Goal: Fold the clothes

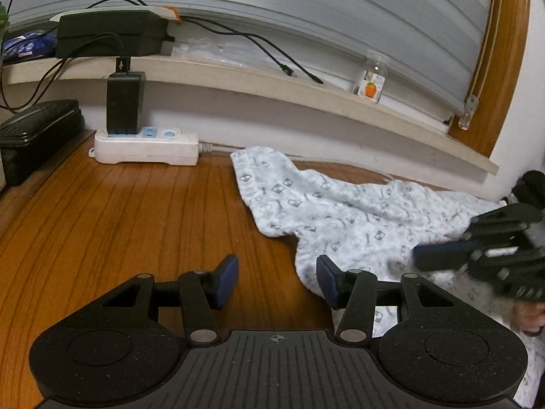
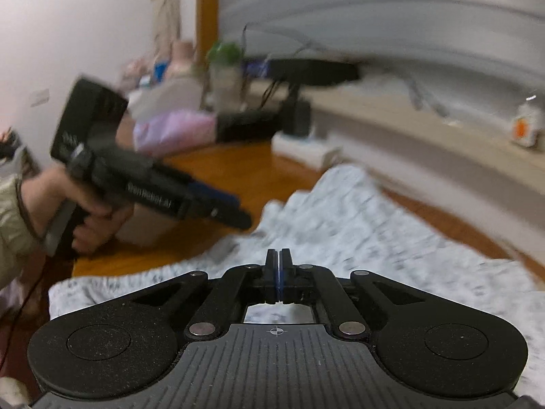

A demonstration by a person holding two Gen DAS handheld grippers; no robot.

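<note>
A white garment with a grey square print [image 1: 340, 211] lies crumpled on the wooden table [image 1: 119, 221], spreading from the centre to the right. My left gripper [image 1: 277, 269] is open just above the table; its right pad [image 1: 327, 279] hangs over the garment's left edge and its left pad over bare wood, with nothing between them. My right gripper [image 1: 422, 255] is blurred at the right, low over the cloth. In the right wrist view the right gripper [image 2: 279, 255] is shut, pads pressed flat together above the garment [image 2: 374, 238], and no cloth shows between them. The left gripper [image 2: 245, 220] points at the cloth's edge.
A white power strip [image 1: 146, 146] with a black adapter [image 1: 124, 102] sits at the back of the table, a black case [image 1: 37, 136] at far left. The sill above holds a black box [image 1: 112, 32], cables and a small jar [image 1: 373, 78]. A hand [image 2: 92, 214] holds the left gripper.
</note>
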